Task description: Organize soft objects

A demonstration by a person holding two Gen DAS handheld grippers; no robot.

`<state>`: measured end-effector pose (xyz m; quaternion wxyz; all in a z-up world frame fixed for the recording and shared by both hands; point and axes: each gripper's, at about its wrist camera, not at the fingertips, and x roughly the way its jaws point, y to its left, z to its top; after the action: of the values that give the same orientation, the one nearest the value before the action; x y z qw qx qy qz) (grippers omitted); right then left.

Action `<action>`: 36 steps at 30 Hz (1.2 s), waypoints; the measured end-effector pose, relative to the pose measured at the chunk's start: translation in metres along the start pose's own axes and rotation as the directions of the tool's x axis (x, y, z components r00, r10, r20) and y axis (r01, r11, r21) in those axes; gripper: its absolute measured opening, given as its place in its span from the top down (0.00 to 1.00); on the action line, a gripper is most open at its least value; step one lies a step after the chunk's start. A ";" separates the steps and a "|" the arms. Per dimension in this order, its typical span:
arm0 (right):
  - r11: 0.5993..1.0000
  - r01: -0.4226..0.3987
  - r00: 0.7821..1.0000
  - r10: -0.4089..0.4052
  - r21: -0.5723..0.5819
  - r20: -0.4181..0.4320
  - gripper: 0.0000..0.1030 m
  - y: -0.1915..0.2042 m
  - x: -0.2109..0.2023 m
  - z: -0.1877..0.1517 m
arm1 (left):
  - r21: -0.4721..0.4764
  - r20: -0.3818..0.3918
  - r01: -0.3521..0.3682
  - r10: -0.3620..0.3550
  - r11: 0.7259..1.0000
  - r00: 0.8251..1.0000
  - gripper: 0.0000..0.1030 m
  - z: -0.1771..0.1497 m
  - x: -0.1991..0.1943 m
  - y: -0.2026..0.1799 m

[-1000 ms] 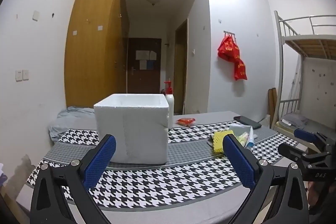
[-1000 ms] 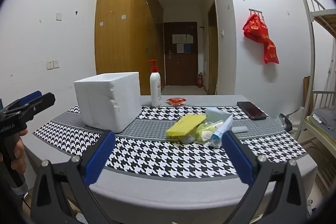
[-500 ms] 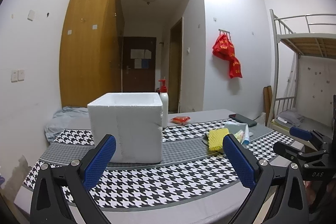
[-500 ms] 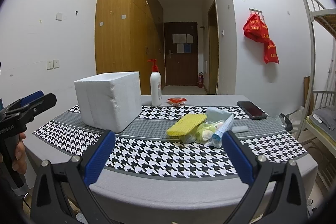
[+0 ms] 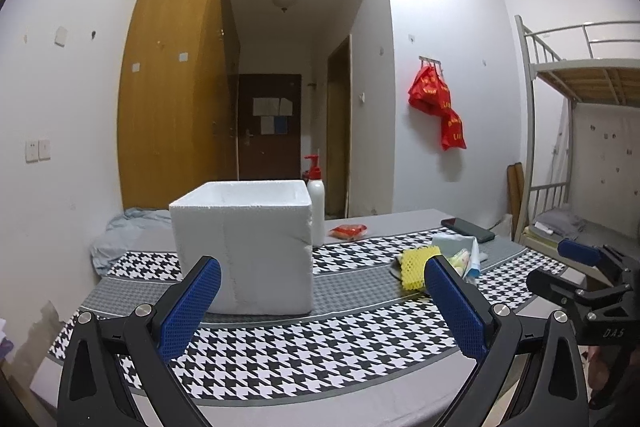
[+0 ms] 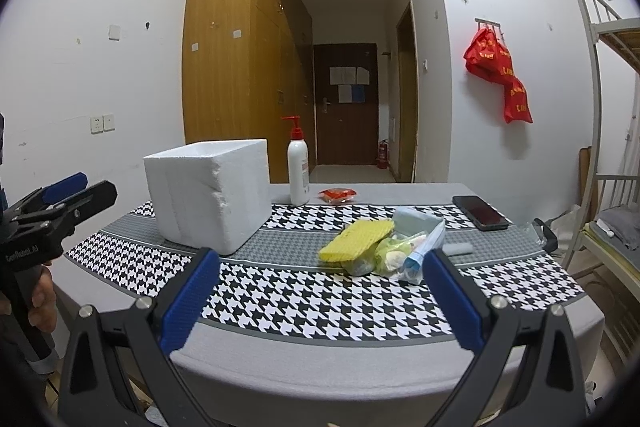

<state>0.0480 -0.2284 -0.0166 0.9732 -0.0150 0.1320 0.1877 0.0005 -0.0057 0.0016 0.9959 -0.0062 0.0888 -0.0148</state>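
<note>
A white foam box (image 5: pixel 244 243) (image 6: pixel 208 191) stands open-topped on the houndstooth tablecloth (image 5: pixel 304 351). To its right lies a pile of soft things: a yellow sponge (image 6: pixel 356 235) (image 5: pixel 416 265), a pale blue pad (image 6: pixel 414 219), and clear bags with small items (image 6: pixel 404 255). My left gripper (image 5: pixel 320 307) is open and empty near the table's front edge, facing the box. My right gripper (image 6: pixel 320 303) is open and empty near the front edge, facing the pile. Each gripper shows at the edge of the other's view.
A white pump bottle (image 6: pixel 298 171) with a red top stands behind the box. A red packet (image 6: pixel 338 194) and a black phone (image 6: pixel 480 213) lie at the back of the table. A bunk bed (image 5: pixel 580 147) stands to the right.
The left gripper has drifted slightly, so the box and pile sit a little left and lower in its view. The right gripper has barely moved. Both stay open.
</note>
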 end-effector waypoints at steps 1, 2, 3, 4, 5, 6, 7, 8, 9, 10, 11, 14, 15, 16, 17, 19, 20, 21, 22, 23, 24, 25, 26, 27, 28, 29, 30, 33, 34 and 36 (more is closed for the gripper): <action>1.000 0.000 1.000 0.000 -0.001 0.000 0.00 0.001 0.000 0.000 | 0.004 0.002 -0.002 0.002 1.000 1.000 0.01 0.000 0.000 0.000; 1.000 0.000 1.000 0.000 -0.001 -0.001 0.00 0.001 0.000 0.000 | 0.004 0.002 0.001 -0.001 1.000 1.000 0.01 0.000 -0.001 0.000; 1.000 -0.002 1.000 0.002 -0.001 -0.002 0.00 0.001 0.000 -0.001 | -0.001 -0.001 0.004 -0.004 1.000 1.000 0.01 0.001 0.000 0.000; 1.000 -0.002 1.000 0.002 -0.002 -0.003 0.00 0.001 0.001 0.000 | -0.010 -0.002 0.008 -0.008 1.000 1.000 0.01 0.001 0.000 0.001; 1.000 0.000 1.000 0.000 -0.003 -0.003 0.00 0.001 0.001 0.000 | -0.013 -0.002 0.006 -0.006 1.000 1.000 0.01 0.002 0.000 0.001; 1.000 0.000 1.000 0.000 -0.002 -0.003 0.00 0.001 0.001 0.000 | -0.012 -0.002 -0.005 0.005 1.000 1.000 0.01 0.002 0.000 0.001; 1.000 -0.001 1.000 0.001 -0.002 -0.004 0.00 0.001 0.001 0.000 | -0.013 0.000 -0.009 0.009 1.000 1.000 0.01 0.003 0.000 0.002; 1.000 -0.002 1.000 0.002 -0.002 -0.003 0.00 0.001 0.001 0.000 | -0.017 -0.001 -0.008 0.008 1.000 1.000 0.01 0.003 0.001 0.002; 1.000 0.000 1.000 0.000 -0.004 -0.003 0.00 0.001 0.001 0.000 | -0.021 -0.003 -0.002 0.002 1.000 1.000 0.01 0.004 0.001 0.003; 1.000 0.001 1.000 -0.001 -0.004 -0.003 0.00 0.001 0.001 0.000 | -0.023 -0.008 0.006 -0.006 1.000 1.000 0.01 0.004 0.002 0.004; 1.000 0.000 1.000 0.000 -0.002 -0.003 0.00 0.001 0.001 0.000 | -0.023 -0.007 -0.003 0.002 1.000 1.000 0.01 0.004 0.002 0.003; 1.000 0.002 1.000 -0.002 0.002 -0.003 0.00 0.000 0.003 0.000 | -0.012 -0.008 -0.009 0.009 1.000 1.000 0.01 0.005 0.004 0.002; 1.000 0.001 1.000 -0.001 0.002 -0.005 0.00 0.000 0.004 0.000 | -0.012 -0.009 -0.006 0.006 1.000 1.000 0.01 0.005 0.004 0.002; 1.000 0.001 1.000 -0.001 0.001 -0.006 0.00 -0.001 0.004 0.001 | -0.015 -0.009 -0.002 0.002 1.000 1.000 0.01 0.005 0.004 0.002; 1.000 0.002 1.000 -0.002 0.000 -0.005 0.00 -0.001 0.004 0.000 | -0.015 -0.008 -0.003 0.003 1.000 1.000 0.01 0.006 0.005 0.002; 1.000 0.001 1.000 -0.001 0.000 -0.005 0.00 -0.002 0.005 0.001 | -0.011 -0.011 -0.003 0.003 1.000 1.000 0.01 0.006 0.006 0.000; 1.000 -0.001 1.000 0.001 0.001 -0.004 0.00 -0.002 0.005 0.002 | -0.008 -0.013 0.001 -0.001 1.000 1.000 0.01 0.007 0.007 -0.001; 1.000 -0.001 1.000 0.001 0.001 -0.003 0.00 -0.003 0.004 0.003 | -0.006 -0.013 0.002 -0.002 1.000 1.000 0.01 0.006 0.008 -0.002; 1.000 0.000 1.000 0.000 0.001 -0.001 0.00 -0.003 0.004 0.003 | -0.006 -0.013 0.004 -0.004 1.000 1.000 0.01 0.007 0.009 -0.002; 1.000 -0.001 1.000 0.001 0.002 0.000 0.00 -0.003 0.004 0.004 | -0.006 -0.014 0.008 -0.008 1.000 1.000 0.01 0.007 0.009 -0.003; 1.000 -0.001 1.000 0.001 0.002 0.000 0.00 -0.004 0.004 0.005 | -0.006 -0.014 0.014 -0.014 1.000 1.000 0.01 0.007 0.009 -0.005; 1.000 0.000 1.000 0.000 0.002 0.001 0.00 -0.004 0.004 0.005 | -0.005 -0.014 0.017 -0.018 1.000 1.000 0.01 0.008 0.009 -0.006; 1.000 0.001 1.000 -0.001 0.002 0.001 0.00 -0.004 0.004 0.006 | -0.004 -0.014 0.019 -0.019 1.000 1.000 0.01 0.008 0.010 -0.006; 1.000 -0.001 1.000 0.001 0.001 0.001 0.00 -0.004 0.004 0.006 | -0.002 -0.013 0.022 -0.022 1.000 1.000 0.01 0.009 0.010 -0.007; 1.000 -0.002 1.000 0.002 -0.001 0.002 0.00 -0.004 0.004 0.007 | -0.003 -0.012 0.023 -0.023 1.000 1.000 0.01 0.009 0.010 -0.008; 1.000 0.000 1.000 0.000 -0.003 0.002 0.00 -0.004 0.005 0.008 | -0.002 -0.012 0.024 -0.024 1.000 1.000 0.01 0.010 0.009 -0.008; 1.000 0.003 1.000 -0.003 -0.003 0.002 0.00 -0.004 0.005 0.009 | 0.001 -0.012 0.027 -0.027 1.000 1.000 0.01 0.010 0.009 -0.008; 1.000 0.001 1.000 -0.001 0.002 0.003 0.00 -0.004 0.005 0.011 | -0.006 -0.017 0.034 -0.034 0.999 0.999 0.01 0.012 0.011 -0.009; 1.000 -0.002 1.000 0.002 0.006 0.003 0.00 -0.005 0.005 0.012 | -0.009 -0.023 0.039 -0.039 0.999 0.999 0.01 0.013 0.013 -0.009; 1.000 -0.015 1.000 0.015 0.016 -0.001 0.00 -0.007 0.005 0.013 | -0.007 -0.038 0.051 -0.051 0.999 0.998 0.01 0.014 0.018 -0.010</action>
<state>0.0585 -0.2324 -0.0058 0.9718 -0.0064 0.1341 0.1940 0.0201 -0.0165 0.0123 0.9933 -0.0114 0.1075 -0.0398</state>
